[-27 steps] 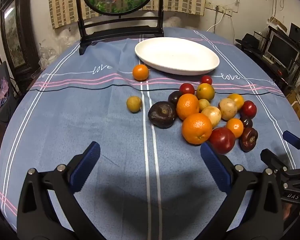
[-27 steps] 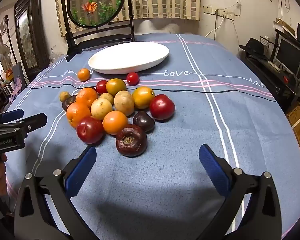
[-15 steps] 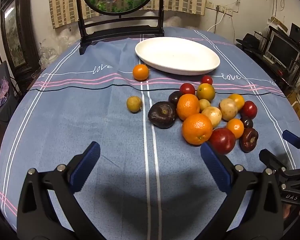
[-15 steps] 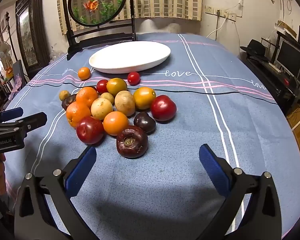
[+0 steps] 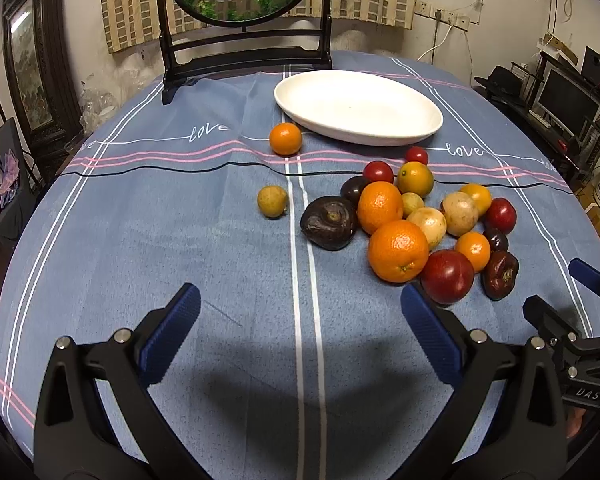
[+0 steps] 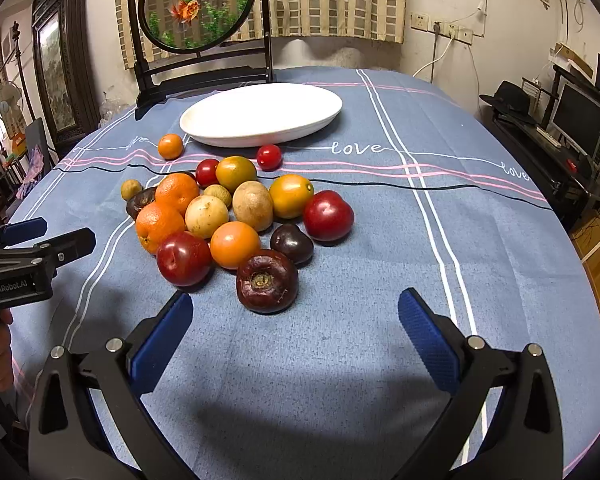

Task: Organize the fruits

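The room is fairly dim, lit from overhead and behind, so broad soft shadows spread across the tabletop (image 5: 220, 264) just beyond the fingers (image 5: 172, 332) in both wrist views. The white plate (image 6: 260, 114) is the brightest thing, glaring almost without detail, and the fruit (image 6: 236, 220) carries small highlights. Everything stays sharp, though the fisheye bows the edges and blackens the corners.

You're in a lived-in home: beyond your fingers (image 6: 160, 340) stand a clothed dining table (image 6: 380, 220), curtains (image 6: 332, 0), and a goldfish screen (image 6: 198, 4).
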`<action>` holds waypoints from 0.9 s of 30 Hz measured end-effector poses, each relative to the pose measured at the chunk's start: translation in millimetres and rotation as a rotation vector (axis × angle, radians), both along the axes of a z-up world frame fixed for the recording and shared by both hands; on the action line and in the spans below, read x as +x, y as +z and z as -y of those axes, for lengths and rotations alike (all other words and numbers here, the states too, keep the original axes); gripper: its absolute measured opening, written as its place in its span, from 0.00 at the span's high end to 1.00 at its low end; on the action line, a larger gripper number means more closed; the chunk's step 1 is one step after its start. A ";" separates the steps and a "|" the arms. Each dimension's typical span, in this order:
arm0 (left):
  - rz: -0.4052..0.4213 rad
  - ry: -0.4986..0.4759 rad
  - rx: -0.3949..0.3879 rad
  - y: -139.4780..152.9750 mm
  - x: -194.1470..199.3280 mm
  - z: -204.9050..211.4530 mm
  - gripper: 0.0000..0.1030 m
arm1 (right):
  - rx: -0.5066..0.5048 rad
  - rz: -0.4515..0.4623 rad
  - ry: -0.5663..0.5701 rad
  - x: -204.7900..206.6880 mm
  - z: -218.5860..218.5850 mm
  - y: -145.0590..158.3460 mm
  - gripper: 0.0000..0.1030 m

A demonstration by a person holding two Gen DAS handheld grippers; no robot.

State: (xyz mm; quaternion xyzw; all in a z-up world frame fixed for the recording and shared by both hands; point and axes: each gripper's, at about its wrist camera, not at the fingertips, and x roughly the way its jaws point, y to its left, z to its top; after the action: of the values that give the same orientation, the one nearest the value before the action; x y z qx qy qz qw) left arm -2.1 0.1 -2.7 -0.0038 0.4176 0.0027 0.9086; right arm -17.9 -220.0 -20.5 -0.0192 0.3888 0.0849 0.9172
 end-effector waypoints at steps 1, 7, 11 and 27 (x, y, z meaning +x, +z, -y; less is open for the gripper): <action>0.000 0.001 -0.001 0.1 -0.1 -0.2 0.02 | 0.001 0.000 0.001 0.0 0.2 0.1 0.01; -0.001 0.001 -0.002 -0.1 -0.9 -0.1 0.02 | -0.001 -0.001 0.001 0.1 -0.2 0.1 0.01; -0.001 0.001 -0.003 -0.6 -1.2 0.0 0.02 | 0.000 0.000 0.000 -0.7 -0.6 -0.2 0.01; -0.004 -0.006 -0.008 -0.2 -3.1 3.4 0.02 | -0.005 -0.003 0.001 -4.2 -1.1 -1.9 0.01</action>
State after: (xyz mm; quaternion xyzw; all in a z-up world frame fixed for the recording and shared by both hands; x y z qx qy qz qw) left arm -5.2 -3.3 -2.9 -0.0061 0.4194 -0.0018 0.9078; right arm -22.1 -218.9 -22.4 -0.0217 0.3901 0.0846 0.9166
